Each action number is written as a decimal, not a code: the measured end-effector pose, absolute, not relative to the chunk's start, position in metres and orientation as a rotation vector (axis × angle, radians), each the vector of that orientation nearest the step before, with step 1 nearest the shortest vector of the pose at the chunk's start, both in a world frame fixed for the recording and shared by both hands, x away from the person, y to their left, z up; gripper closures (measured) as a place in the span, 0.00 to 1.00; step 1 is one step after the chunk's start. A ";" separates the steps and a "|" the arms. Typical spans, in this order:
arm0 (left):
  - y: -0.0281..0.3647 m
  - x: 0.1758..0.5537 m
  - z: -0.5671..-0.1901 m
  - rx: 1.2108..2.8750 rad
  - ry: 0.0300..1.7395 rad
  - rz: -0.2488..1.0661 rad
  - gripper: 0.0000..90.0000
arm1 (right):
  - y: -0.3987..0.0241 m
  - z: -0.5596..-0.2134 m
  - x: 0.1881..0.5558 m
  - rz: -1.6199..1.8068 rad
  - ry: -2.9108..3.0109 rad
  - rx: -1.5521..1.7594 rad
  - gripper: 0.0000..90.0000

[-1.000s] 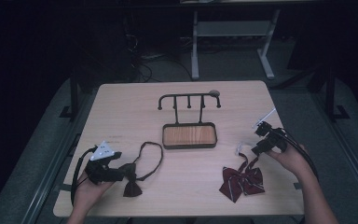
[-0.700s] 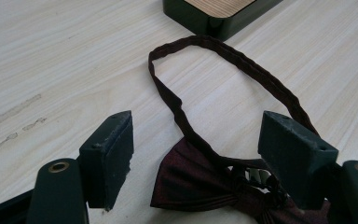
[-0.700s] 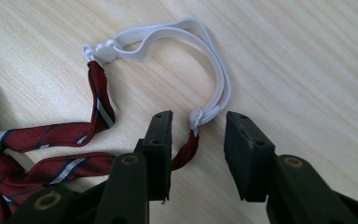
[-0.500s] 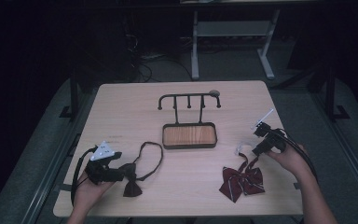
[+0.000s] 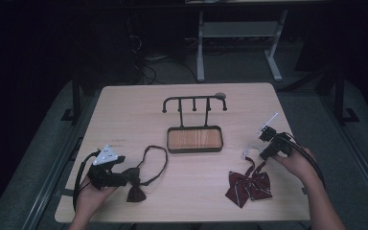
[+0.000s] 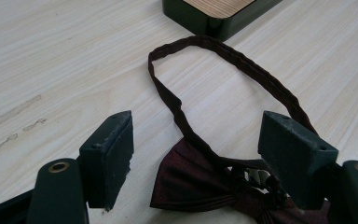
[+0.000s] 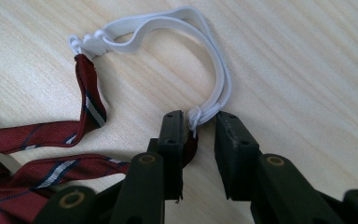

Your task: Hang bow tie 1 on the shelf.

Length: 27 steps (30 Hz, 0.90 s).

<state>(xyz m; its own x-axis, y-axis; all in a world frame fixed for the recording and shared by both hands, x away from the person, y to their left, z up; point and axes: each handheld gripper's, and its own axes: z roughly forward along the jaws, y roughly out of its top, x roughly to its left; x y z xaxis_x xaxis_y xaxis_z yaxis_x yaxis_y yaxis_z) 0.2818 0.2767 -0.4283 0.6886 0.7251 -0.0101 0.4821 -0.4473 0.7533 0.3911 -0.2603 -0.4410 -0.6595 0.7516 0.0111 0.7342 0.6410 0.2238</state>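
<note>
A dark maroon bow tie (image 6: pixel 196 186) with a looped strap (image 6: pixel 242 60) lies at the table's front left (image 5: pixel 135 184). My left gripper (image 6: pixel 200 158) (image 5: pixel 127 178) stands open, one jaw on each side of the bow. A red striped bow tie (image 5: pixel 248 186) (image 7: pixel 37 163) lies at the front right, with its white elastic strap (image 7: pixel 223 79) curling away from it. My right gripper (image 7: pixel 200 130) (image 5: pixel 263 154) has just been closing its jaws. The strap's knotted end sits between the tips, and a gap still shows between the pads.
A black stand with a wooden tray base (image 5: pixel 194 139) (image 6: pixel 214 18) and a bar of hooks (image 5: pixel 194 100) stands at the table's middle. A small round thing (image 5: pixel 220 95) lies behind it. The person's hands come in at both front corners.
</note>
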 end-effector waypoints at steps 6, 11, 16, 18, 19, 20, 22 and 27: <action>0.277 0.282 -0.428 2.128 0.922 0.407 0.30 | -0.258 -0.441 0.390 0.301 2.774 1.231 0.90; 0.276 0.282 -0.429 2.135 0.919 0.407 0.30 | -0.258 -0.440 0.389 0.301 2.778 1.229 0.93; 0.276 0.282 -0.428 2.127 0.920 0.410 0.30 | -0.258 -0.438 0.388 0.321 2.786 1.230 0.93; 0.276 0.281 -0.428 2.127 0.922 0.409 0.30 | -0.257 -0.435 0.386 0.349 2.796 1.217 0.93; 0.277 0.282 -0.428 2.127 0.922 0.408 0.30 | -0.257 -0.433 0.385 0.357 2.797 1.212 0.93; 0.277 0.282 -0.429 2.127 0.922 0.408 0.30 | -0.256 -0.432 0.384 0.372 2.806 1.204 0.93; 0.277 0.282 -0.429 2.131 0.919 0.408 0.30 | -0.255 -0.427 0.382 0.411 2.834 1.169 0.93; 0.277 0.282 -0.429 2.120 0.920 0.409 0.30 | -0.247 -0.412 0.376 0.459 2.861 1.083 0.93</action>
